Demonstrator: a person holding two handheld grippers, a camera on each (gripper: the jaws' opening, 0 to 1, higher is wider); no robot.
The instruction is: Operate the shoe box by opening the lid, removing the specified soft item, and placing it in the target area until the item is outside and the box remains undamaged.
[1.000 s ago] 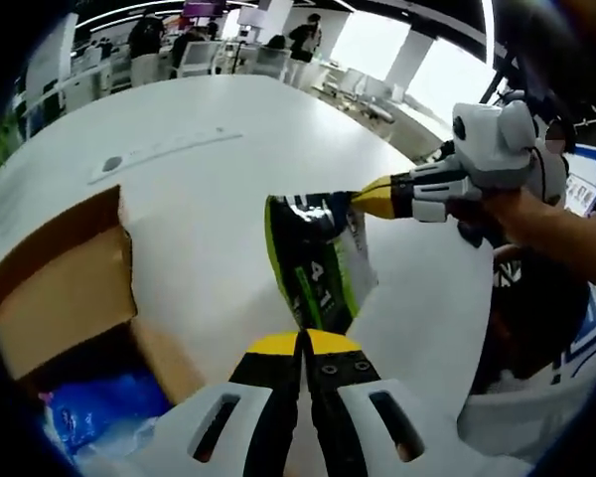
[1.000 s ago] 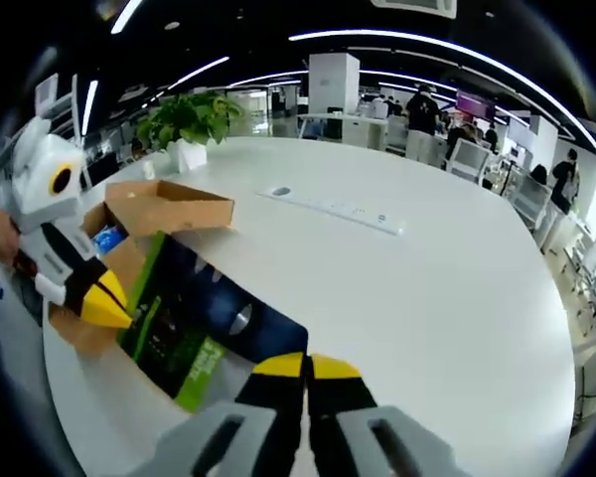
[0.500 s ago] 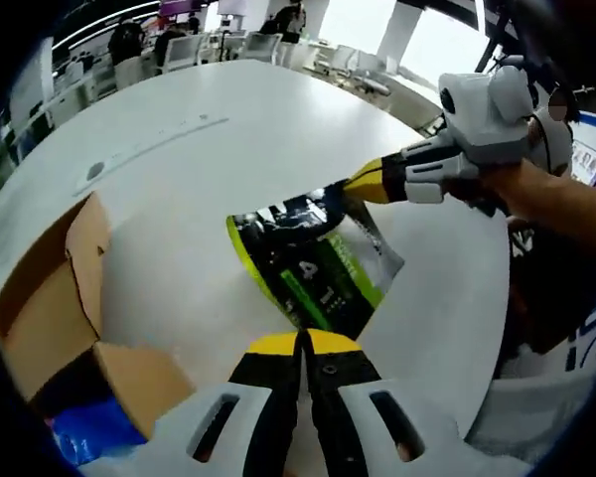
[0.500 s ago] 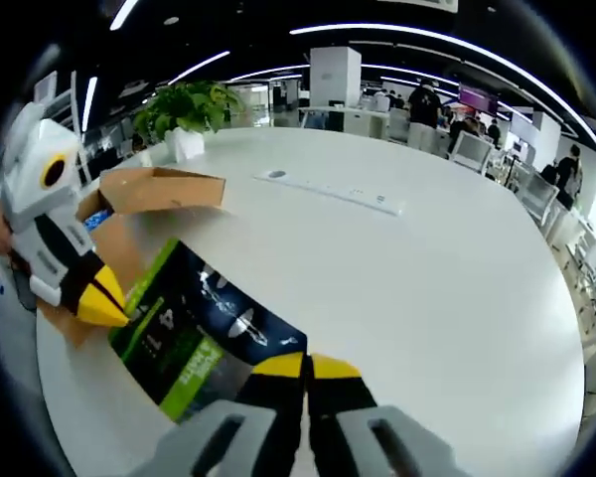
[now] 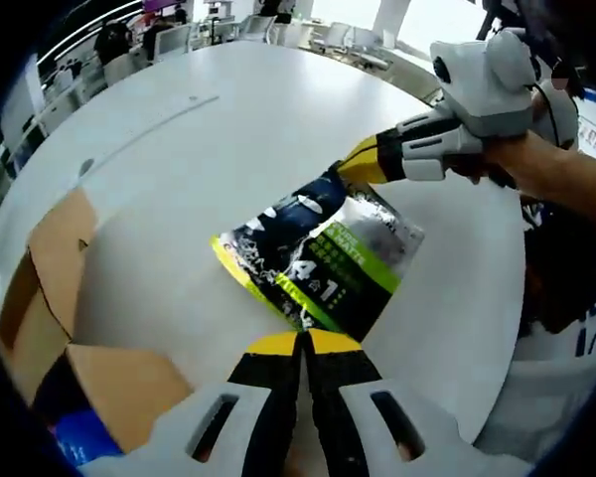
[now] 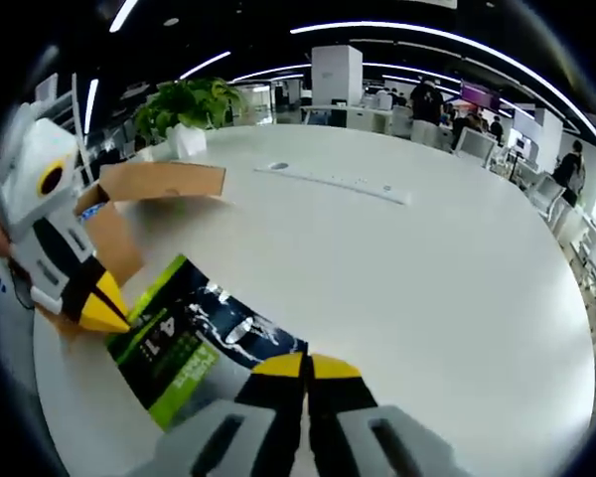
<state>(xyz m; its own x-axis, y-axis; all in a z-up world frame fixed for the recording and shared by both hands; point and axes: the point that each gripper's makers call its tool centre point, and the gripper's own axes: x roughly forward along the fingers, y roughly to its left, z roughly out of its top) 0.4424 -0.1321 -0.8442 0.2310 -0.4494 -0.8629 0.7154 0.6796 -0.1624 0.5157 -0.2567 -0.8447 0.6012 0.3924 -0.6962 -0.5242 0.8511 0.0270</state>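
Note:
A soft dark-blue and green pouch (image 5: 323,263) marked "41" lies almost flat on the white table (image 5: 179,129), outside the cardboard shoe box (image 5: 45,268). My left gripper (image 5: 303,343) is shut on the pouch's near edge. My right gripper (image 5: 356,169), held in a hand, comes in from the right and is shut on the far corner. In the right gripper view the pouch (image 6: 194,333) stretches between my right gripper (image 6: 306,366) and the left gripper (image 6: 107,313). The box (image 6: 159,181) stands open behind it.
Inside the box a blue item (image 5: 74,437) shows under a brown flap (image 5: 129,388). A potted plant (image 6: 189,104) stands behind the box and a power strip (image 6: 338,182) is set into the table (image 6: 427,258). A person's arm (image 5: 561,194) is at the right.
The pouch has gone from hanging upright between the two grippers to lying nearly flat on the table, farther from the box. Both grippers stayed shut on it.

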